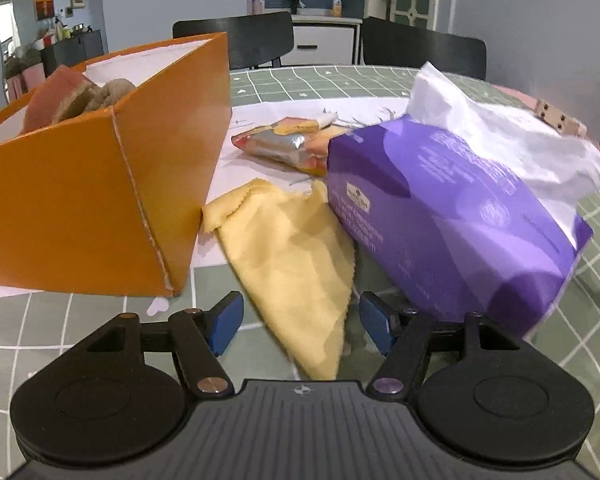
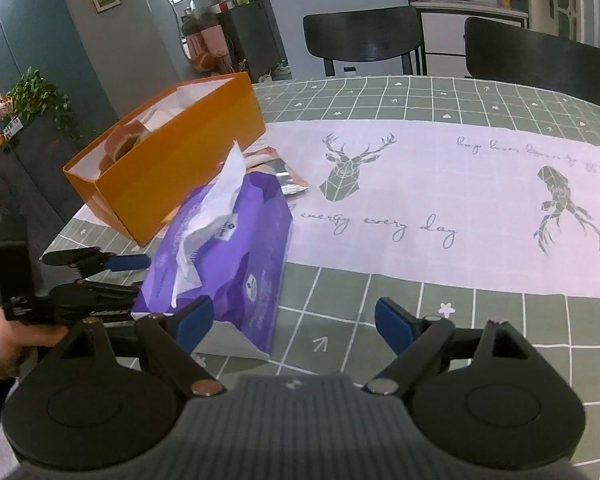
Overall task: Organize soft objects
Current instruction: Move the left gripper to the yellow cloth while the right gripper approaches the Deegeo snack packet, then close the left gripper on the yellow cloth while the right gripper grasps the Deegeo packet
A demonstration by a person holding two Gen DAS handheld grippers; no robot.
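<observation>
A yellow cloth (image 1: 296, 256) lies on the table between an orange box (image 1: 100, 184) and a purple tissue pack (image 1: 452, 216). My left gripper (image 1: 300, 326) is open, its blue pads either side of the cloth's near tip. The box holds a pink and some brown soft items (image 1: 80, 96). In the right wrist view the tissue pack (image 2: 228, 256) lies beside the orange box (image 2: 172, 168), with white tissue sticking out. My right gripper (image 2: 296, 320) is open and empty, just right of the pack. The left gripper (image 2: 100, 280) shows at the pack's left.
A foil snack packet (image 1: 284, 144) lies behind the cloth. The table has a green grid cloth (image 2: 380, 92) and a white runner with deer prints (image 2: 420, 184). Two black chairs (image 2: 364, 36) stand at the far side. A small dotted block (image 1: 556, 118) sits at far right.
</observation>
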